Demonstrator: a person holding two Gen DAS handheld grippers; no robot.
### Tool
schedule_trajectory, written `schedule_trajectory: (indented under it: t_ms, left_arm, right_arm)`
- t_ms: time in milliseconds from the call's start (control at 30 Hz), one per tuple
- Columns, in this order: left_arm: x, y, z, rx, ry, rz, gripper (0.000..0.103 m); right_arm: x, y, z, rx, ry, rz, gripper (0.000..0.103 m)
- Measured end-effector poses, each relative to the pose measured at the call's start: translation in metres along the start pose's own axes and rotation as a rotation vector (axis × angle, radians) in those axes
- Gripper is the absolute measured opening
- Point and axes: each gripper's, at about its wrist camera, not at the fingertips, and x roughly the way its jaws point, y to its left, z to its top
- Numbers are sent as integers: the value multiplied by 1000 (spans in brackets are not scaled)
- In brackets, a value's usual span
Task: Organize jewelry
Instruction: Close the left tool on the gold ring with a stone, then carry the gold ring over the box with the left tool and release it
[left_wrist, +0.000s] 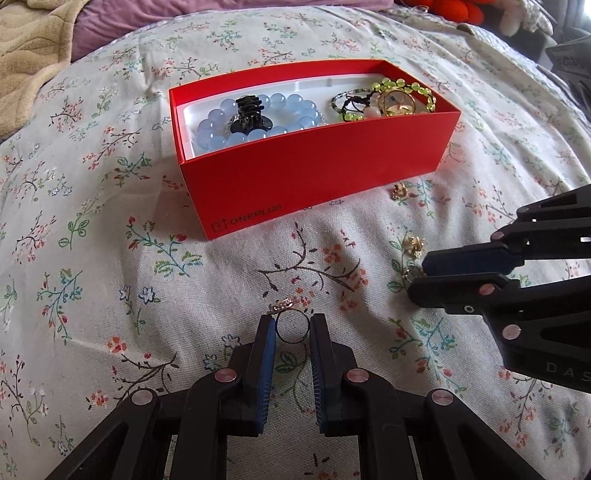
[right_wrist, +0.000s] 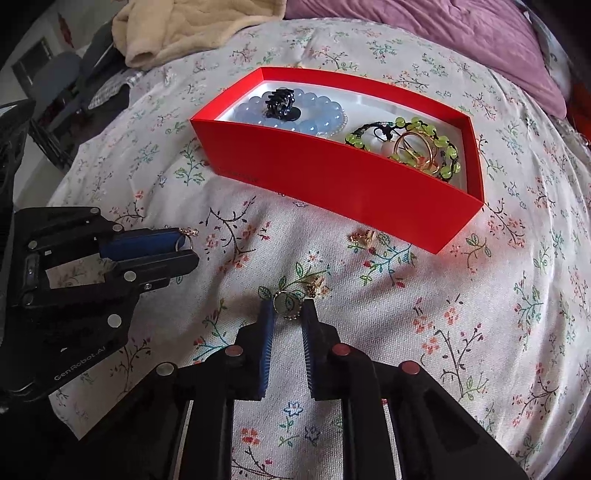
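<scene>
A red OnePlus box (left_wrist: 317, 173) sits on the floral bedspread and holds a blue bead bracelet (left_wrist: 258, 123), a black hair claw (left_wrist: 249, 112), a green bead bracelet (left_wrist: 406, 92) and gold rings. My left gripper (left_wrist: 293, 325) is shut on a thin ring (left_wrist: 293, 326) with a small ornament on top; it also shows in the right wrist view (right_wrist: 184, 242). My right gripper (right_wrist: 290, 306) is closed around a small round ring (right_wrist: 284, 302) on the cloth. Two gold earrings (right_wrist: 364, 236) (right_wrist: 317, 284) lie loose near the box.
The red box (right_wrist: 343, 184) stands beyond both grippers. A beige blanket (right_wrist: 192, 26) and a purple pillow (right_wrist: 443, 33) lie at the far side of the bed. Red plush items (left_wrist: 454, 9) sit at the far right.
</scene>
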Motion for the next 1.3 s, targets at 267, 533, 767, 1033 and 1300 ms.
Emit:
schedule_trajectory:
  t_ms: [267, 533, 767, 1033, 1300]
  left_arm:
    - [-5, 8, 5, -34, -7, 7, 13]
    - [0, 8, 3, -35, 13, 10, 13]
    - [2, 6, 1, -27, 20, 8, 13]
    - [2, 6, 0, -27, 25, 7, 13]
    - [0, 6, 0, -26, 21, 8, 13]
  right_arm:
    - [-8, 1, -4, -10, 7, 23, 8]
    - [-4, 0, -7, -15, 29, 37, 45]
    - [3, 3, -1, -12, 3, 41, 46]
    - [8, -2, 4, 4, -1, 11, 22]
    - [0, 5, 0, -33, 0, 8, 17]
